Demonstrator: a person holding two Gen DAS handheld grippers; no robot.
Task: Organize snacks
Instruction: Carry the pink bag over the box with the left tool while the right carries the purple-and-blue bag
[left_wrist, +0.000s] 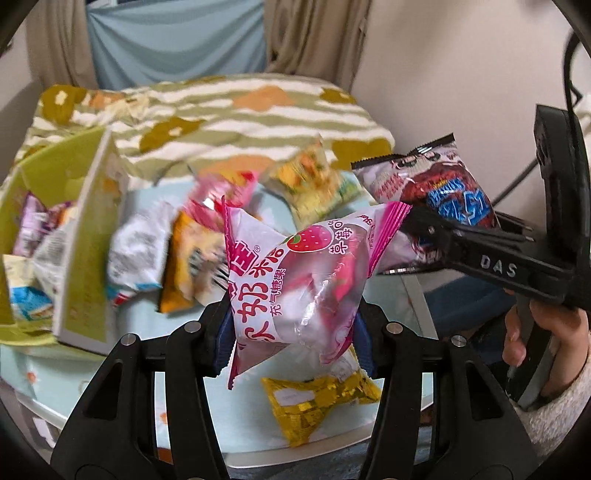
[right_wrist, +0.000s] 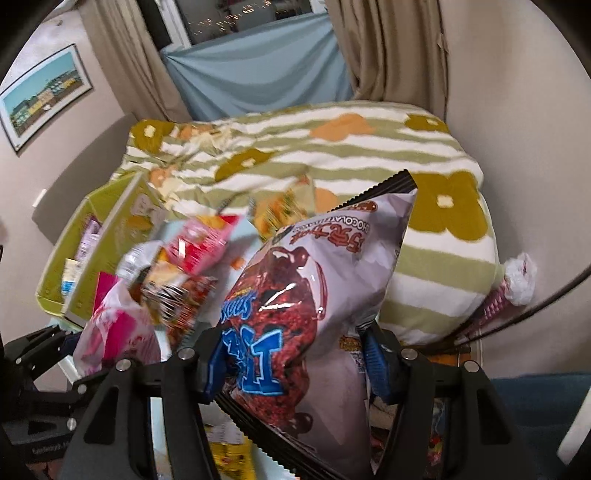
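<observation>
We've got both grippers loaded: the left gripper (left_wrist: 295, 332) is clamped on the pink strawberry candy packet (left_wrist: 295, 280), the right gripper (right_wrist: 295, 365) squeezes the chocolate snack bag (right_wrist: 317, 295), long axis running up and away from its jaws. The green box (left_wrist: 74, 236) sits to the left of both, snacks already inside. Our left gripper looks nearer to the box, so it probably drops first.
</observation>
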